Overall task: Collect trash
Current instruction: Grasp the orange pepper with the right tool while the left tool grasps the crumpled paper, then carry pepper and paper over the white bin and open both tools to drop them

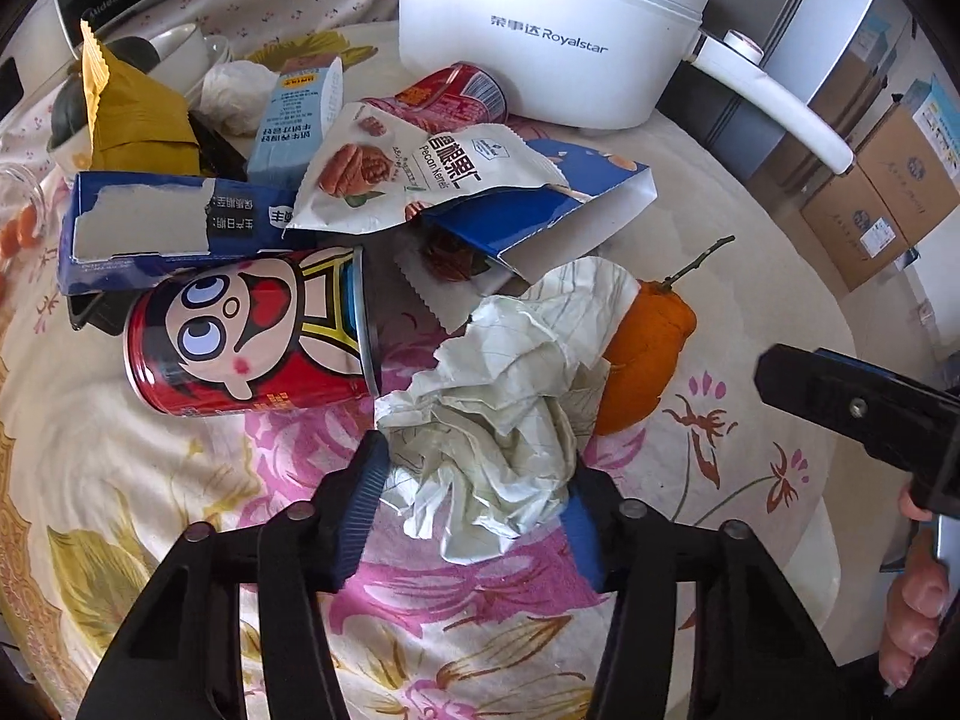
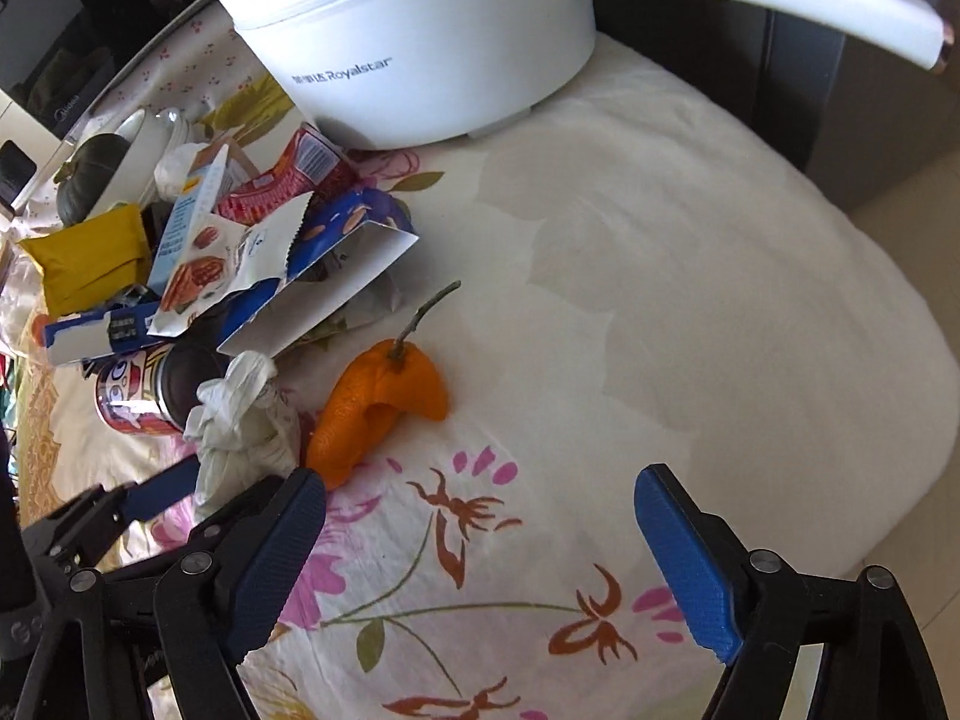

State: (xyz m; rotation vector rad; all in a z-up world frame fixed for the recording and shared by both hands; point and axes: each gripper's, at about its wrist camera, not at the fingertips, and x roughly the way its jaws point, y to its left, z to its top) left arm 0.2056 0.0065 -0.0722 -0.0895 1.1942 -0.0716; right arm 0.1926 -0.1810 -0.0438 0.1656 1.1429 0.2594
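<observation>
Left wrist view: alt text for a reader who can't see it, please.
The left tool straddles a crumpled white tissue on a floral tablecloth, pads against its sides. Behind lie a red cartoon can, orange peel, torn snack packaging and a white Royalstar pot.

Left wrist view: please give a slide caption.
Left tongs close on crumpled tissue beside orange peel and red can.

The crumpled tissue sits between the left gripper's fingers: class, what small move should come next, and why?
Probably lift the crumpled tissue straight up a little. The left gripper has its fingers pressed on both sides of the wad, which leans against the orange peel and lies beside the red can; a straight lift should disturb neither.
</observation>
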